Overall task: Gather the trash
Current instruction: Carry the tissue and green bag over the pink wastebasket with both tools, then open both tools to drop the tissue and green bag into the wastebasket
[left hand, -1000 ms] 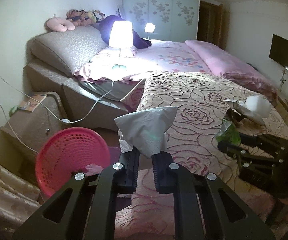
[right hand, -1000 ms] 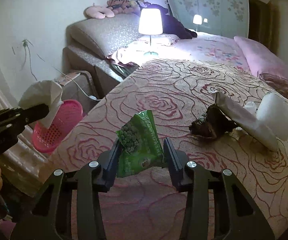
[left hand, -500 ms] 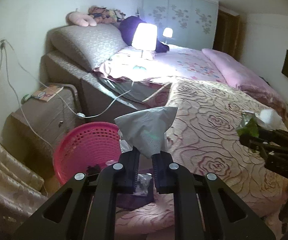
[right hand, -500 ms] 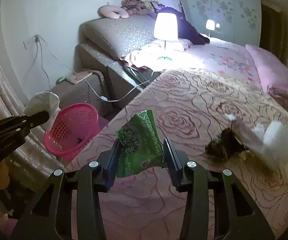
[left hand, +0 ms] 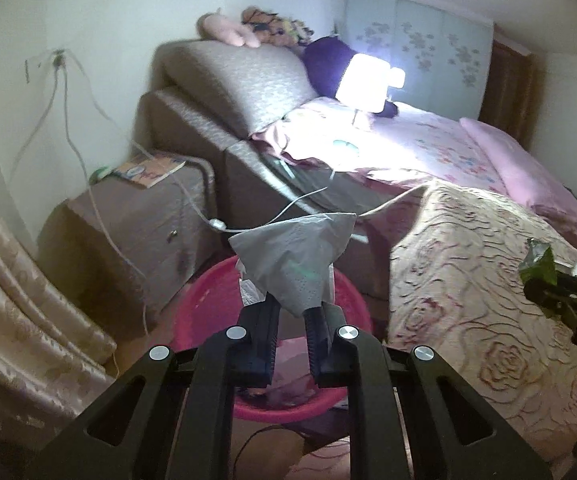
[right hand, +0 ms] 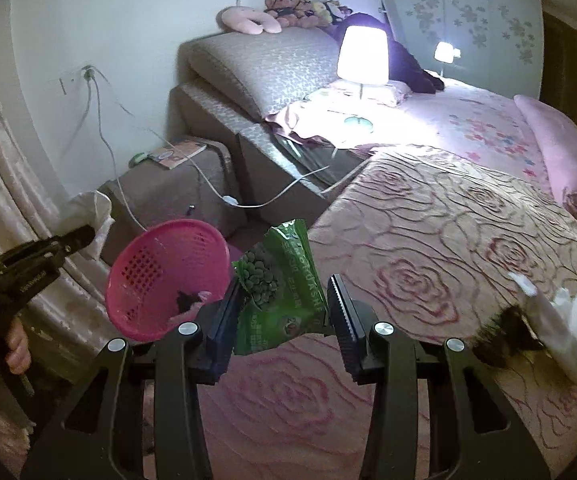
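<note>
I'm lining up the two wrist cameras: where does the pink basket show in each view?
Left wrist view: the pink basket sits low in the centre, on the floor beside the bed, largely behind the left gripper and its white tissue.
Right wrist view: it lies left of centre, tipped so that its perforated inside faces the camera, left of the green packet.
Shared landmark: the lit lamp on the bed.

one tissue (left hand: 292, 256), one green packet (right hand: 284, 292), one basket (right hand: 160, 276)
</note>
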Demonstrator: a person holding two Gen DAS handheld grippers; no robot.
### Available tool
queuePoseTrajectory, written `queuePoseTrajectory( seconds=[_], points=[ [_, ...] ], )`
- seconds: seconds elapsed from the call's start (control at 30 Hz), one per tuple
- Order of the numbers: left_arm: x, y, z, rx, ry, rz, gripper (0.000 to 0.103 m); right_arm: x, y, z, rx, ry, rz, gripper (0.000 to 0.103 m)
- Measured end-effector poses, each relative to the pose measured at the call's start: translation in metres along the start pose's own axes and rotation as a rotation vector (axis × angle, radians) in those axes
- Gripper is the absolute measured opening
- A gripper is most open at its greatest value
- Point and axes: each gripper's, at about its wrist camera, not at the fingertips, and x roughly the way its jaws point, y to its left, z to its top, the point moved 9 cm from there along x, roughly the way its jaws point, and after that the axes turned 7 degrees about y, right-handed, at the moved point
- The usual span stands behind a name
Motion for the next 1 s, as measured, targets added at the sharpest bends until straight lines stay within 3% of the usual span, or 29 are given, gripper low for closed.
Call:
queuePoseTrajectory(
  seconds=[0.5,1.0],
  points=[
    [0.036,0.031,-0.014,-0.053,0.059,0.011,0.012,0.066,0.067,0.027,-0.073,0.077,0.065,0.042],
    [0.069,0.045,-0.032,-0.083,0.137,0.006,0.015,0.131,0.104,0.021,-0.092,0.21,0.113,0.044]
  ],
)
